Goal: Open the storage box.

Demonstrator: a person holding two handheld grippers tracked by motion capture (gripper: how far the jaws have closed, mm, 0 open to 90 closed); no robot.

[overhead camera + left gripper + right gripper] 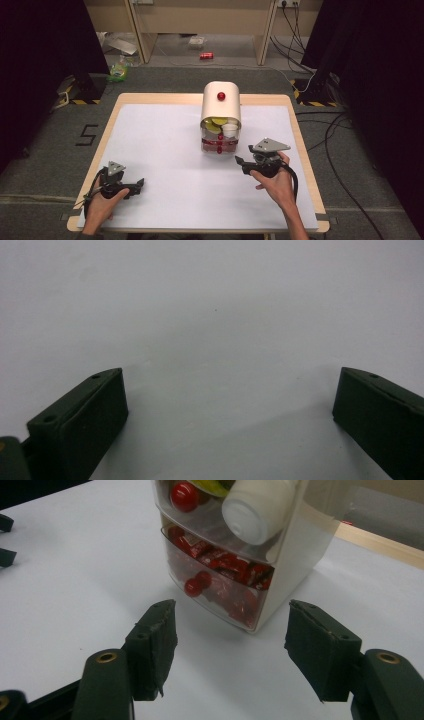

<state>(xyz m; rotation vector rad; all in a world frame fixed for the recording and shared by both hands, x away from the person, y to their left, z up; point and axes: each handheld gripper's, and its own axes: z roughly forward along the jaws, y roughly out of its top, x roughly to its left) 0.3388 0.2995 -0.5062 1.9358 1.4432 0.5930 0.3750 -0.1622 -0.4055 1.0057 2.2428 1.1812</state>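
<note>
While the right tool [230, 645] hangs half open and empty near the drawer unit [220, 120], a careless approach could miss the lower drawer's red knob [192, 587].

Left gripper [134, 187] and right gripper [240, 161] both gape (nothing held).

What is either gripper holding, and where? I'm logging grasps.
Nothing. The left gripper stands open over bare table; the right gripper is open, short of the drawer unit.
</note>
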